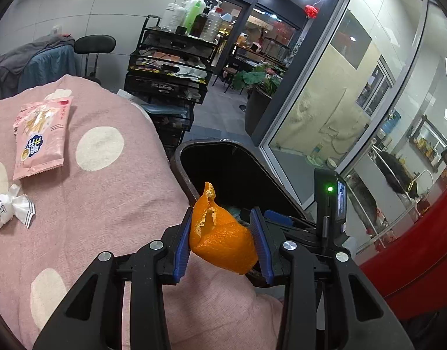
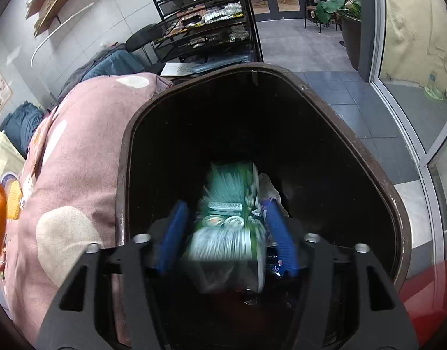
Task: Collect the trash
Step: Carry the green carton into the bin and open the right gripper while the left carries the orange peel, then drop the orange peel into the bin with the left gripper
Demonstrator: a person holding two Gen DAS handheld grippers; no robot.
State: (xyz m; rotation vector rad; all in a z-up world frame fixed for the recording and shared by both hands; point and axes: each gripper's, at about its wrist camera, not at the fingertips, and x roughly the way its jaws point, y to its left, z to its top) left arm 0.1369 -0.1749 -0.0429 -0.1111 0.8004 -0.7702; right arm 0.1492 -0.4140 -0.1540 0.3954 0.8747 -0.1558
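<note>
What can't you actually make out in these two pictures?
- Green packet, right wrist view: smeared by motion blur, print unreadable.
- Bin bottom, both views: too dark to see.
- White wrapper, left wrist view: lettering too small.
- Right gripper, left wrist view: only its back shows, behind the orange peel and left gripper.

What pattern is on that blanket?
Pink blanket with large cream polka dots, clearest in the left wrist view.

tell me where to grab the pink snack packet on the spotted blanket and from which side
Grip the pink snack packet across its narrow width near the middle, coming down from above with a finger on each long edge. It lies flat on the pink blanket, long and slim, with free cloth on both long sides. The crimped ends look flimsier.
</note>
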